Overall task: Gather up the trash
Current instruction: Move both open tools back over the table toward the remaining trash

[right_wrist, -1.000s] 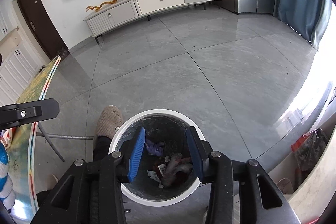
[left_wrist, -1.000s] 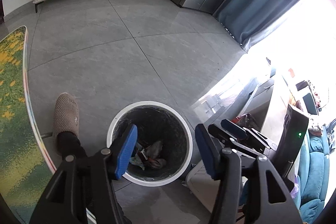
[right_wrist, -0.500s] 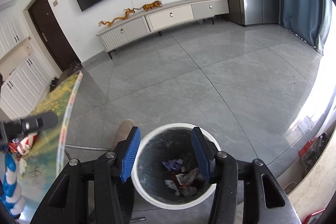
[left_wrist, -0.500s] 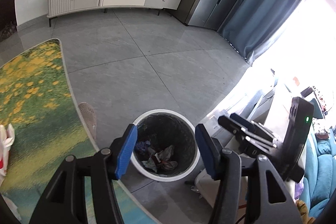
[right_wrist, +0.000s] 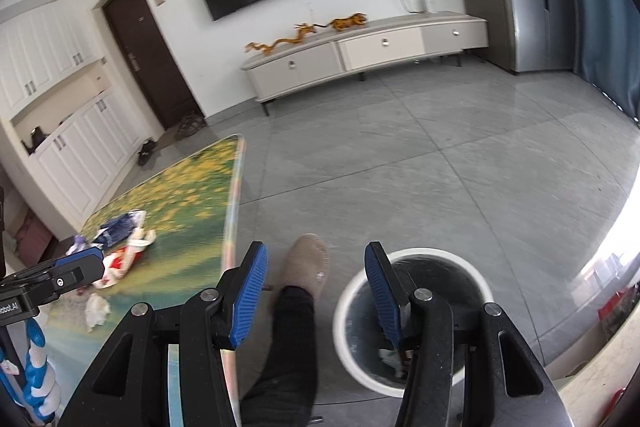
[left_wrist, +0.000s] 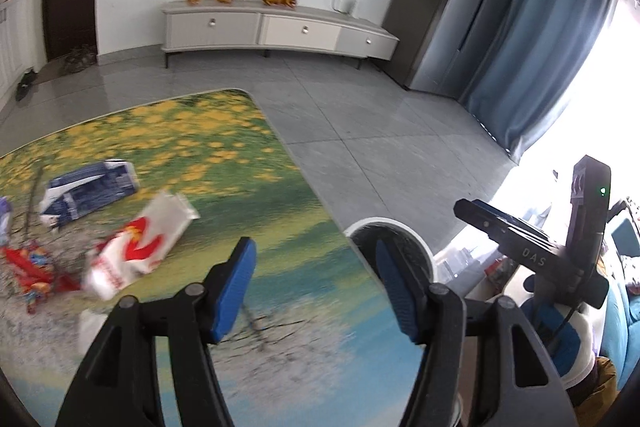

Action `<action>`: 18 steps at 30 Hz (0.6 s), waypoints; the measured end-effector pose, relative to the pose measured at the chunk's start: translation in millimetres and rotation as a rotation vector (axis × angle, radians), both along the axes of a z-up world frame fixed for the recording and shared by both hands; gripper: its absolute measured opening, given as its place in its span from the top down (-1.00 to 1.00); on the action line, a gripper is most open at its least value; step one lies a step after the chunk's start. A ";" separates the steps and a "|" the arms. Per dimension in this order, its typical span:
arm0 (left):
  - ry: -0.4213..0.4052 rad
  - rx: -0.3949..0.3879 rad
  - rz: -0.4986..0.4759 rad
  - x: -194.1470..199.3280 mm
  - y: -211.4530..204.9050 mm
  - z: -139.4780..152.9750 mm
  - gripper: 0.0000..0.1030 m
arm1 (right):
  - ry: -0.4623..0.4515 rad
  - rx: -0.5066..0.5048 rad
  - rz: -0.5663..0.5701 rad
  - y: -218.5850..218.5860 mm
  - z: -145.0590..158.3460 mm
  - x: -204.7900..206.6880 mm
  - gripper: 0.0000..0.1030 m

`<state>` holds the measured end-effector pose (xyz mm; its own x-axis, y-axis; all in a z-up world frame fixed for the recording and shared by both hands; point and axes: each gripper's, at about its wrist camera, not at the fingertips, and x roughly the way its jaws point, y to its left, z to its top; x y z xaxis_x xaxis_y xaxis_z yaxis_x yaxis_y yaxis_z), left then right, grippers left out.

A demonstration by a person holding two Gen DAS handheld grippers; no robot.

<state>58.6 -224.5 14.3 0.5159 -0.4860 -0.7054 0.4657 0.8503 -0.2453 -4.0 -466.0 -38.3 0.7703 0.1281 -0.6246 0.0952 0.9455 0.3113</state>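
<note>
My left gripper (left_wrist: 316,287) is open and empty above the flower-print table (left_wrist: 208,163). Trash lies on the table's left part: a white and red wrapper (left_wrist: 140,243), a dark blue packet (left_wrist: 88,191) and a red wrapper (left_wrist: 28,267). My right gripper (right_wrist: 316,295) is open and empty, held between the table edge and the white trash bin (right_wrist: 416,319). The bin holds crumpled trash (right_wrist: 390,357). The bin's rim also shows in the left wrist view (left_wrist: 388,227), beyond the table edge. The left gripper shows at the left of the right wrist view (right_wrist: 52,277).
The person's leg and beige slipper (right_wrist: 306,263) stand between the table and the bin. A crumpled white tissue (right_wrist: 96,311) lies near the table's front. A low TV cabinet (left_wrist: 276,31) stands at the far wall. Grey tiled floor (right_wrist: 440,167) lies beyond.
Both grippers have risen and swung left away from the bin. The left wrist view now looks over the table and the trash on it. The right gripper has opened wider.
</note>
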 end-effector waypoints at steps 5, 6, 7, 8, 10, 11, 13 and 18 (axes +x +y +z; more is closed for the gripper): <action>-0.044 -0.007 0.087 -7.4 62.1 7.1 -0.25 | 0.000 -0.008 0.093 50.3 11.5 11.8 0.01; -0.049 -0.012 0.112 -9.1 77.1 7.1 -0.25 | 0.004 -0.005 0.115 61.3 12.7 15.5 0.00; -0.052 -0.015 0.130 -10.9 88.2 7.3 -0.25 | 0.007 -0.005 0.129 68.5 13.4 17.6 0.00; -0.054 -0.018 0.149 -12.7 98.7 6.3 -0.25 | 0.012 -0.006 0.155 80.8 14.1 22.2 0.00; -0.055 -0.023 0.197 -15.2 124.1 2.5 -0.25 | 0.022 -0.001 0.194 98.9 13.2 28.9 0.00; -0.051 -0.025 0.222 -16.4 137.0 -0.9 -0.25 | 0.028 0.003 0.212 107.2 11.7 31.1 0.00; -0.045 -0.026 0.258 -18.7 157.4 -7.6 -0.25 | 0.045 0.018 0.244 122.2 7.2 35.3 -0.01; -0.019 -0.012 0.354 -19.1 209.6 -29.8 -0.26 | 0.097 0.063 0.323 155.0 -6.4 50.8 -0.02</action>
<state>39.4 -14.9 -15.5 0.6667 -0.2832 -0.6895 0.1473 0.9568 -0.2506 46.8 -311.0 -44.7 0.6214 0.3964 -0.6759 -0.1741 0.9109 0.3741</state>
